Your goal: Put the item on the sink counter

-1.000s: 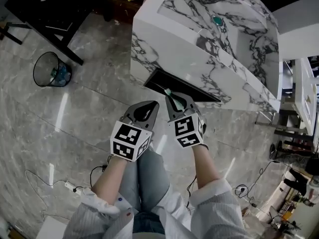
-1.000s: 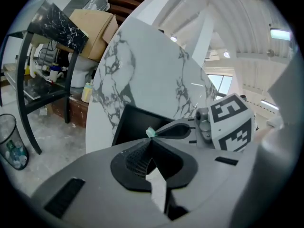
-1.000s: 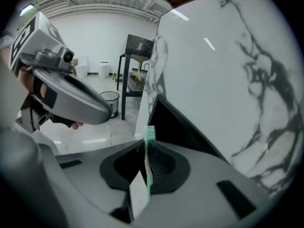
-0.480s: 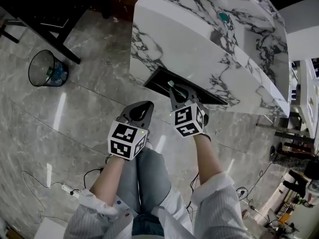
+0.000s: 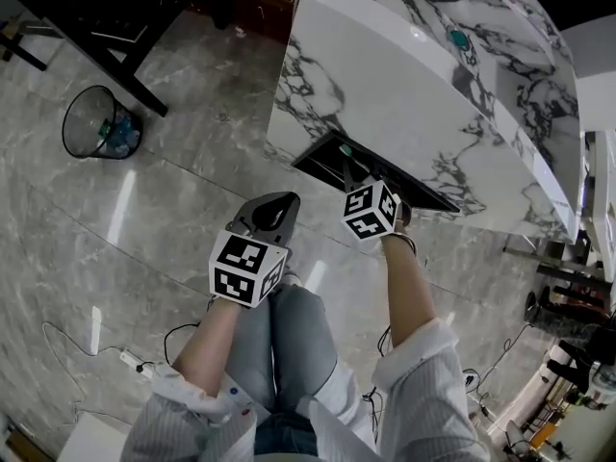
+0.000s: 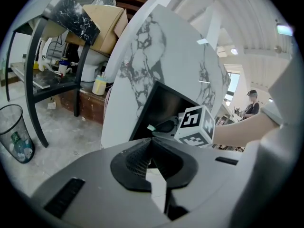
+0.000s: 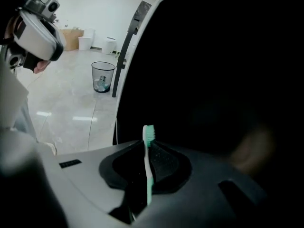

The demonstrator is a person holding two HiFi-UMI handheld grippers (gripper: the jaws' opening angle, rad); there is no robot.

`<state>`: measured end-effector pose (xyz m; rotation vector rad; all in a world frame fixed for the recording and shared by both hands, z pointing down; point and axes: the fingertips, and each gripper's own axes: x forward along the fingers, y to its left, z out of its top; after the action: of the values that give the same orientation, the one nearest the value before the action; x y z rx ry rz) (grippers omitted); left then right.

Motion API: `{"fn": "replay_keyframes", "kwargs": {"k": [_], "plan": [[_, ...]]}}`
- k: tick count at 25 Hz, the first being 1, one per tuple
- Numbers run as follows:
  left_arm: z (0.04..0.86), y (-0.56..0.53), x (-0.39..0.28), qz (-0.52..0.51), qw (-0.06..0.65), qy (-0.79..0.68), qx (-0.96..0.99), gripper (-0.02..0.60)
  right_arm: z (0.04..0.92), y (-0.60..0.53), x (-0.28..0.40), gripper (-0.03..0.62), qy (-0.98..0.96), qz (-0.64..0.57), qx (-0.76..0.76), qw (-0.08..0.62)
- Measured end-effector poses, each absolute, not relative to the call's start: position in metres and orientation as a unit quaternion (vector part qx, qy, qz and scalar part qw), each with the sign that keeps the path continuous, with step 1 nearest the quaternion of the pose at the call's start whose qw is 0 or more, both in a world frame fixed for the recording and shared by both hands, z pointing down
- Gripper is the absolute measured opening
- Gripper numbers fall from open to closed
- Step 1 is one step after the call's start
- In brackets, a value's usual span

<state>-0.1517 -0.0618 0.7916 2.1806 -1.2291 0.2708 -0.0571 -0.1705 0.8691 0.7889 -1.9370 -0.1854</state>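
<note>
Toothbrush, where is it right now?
The toothbrush stands between the jaws of the right gripper, which have just been opening slightly. In the head view it is right of middle, at the dark opening low in the marble sink cabinet.

- A black wire-mesh wastebasket (image 5: 94, 123) stood on the grey marble floor (image 5: 173, 229), with some rubbish lying at its bottom
- A black-framed table (image 5: 106, 17) stood just beside the wastebasket, its slanted legs planted on the floor
- A cardboard box (image 6: 107, 25) showed behind the table's top in the left gripper view
- A yellowish tub (image 6: 99, 85) stood on a low brown wooden cabinet (image 6: 90, 110) near the table
- A white power strip (image 5: 128, 359) lay on the floor with thin dark cables trailing around it
- A person in a dark cap (image 6: 251, 107) was far off in the background
</note>
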Motion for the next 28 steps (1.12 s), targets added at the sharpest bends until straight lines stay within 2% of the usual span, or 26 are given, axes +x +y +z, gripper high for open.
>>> {"fn": "replay_keyframes", "kwargs": {"k": [5,7,14,28], "plan": [[0.789,-0.064,-0.16,0.101,0.304,-0.472,0.821,0.017,0.88,-0.176,-0.056,0.056,-0.799,-0.044,0.333,0.5],[0.787,-0.063,-0.162,0.1,0.306,-0.474,0.82,0.017,0.88,-0.175,-0.057,0.094,-0.799,-0.033,0.334,0.499],[0.77,-0.057,-0.167,0.106,0.312,-0.479,0.814,0.017,0.87,-0.16,-0.062,0.103,-0.802,-0.01,0.334,0.495],[0.64,-0.02,-0.164,0.13,0.342,-0.475,0.8,0.017,0.762,-0.078,-0.079,0.115,-0.808,0.096,0.317,0.488]]}}
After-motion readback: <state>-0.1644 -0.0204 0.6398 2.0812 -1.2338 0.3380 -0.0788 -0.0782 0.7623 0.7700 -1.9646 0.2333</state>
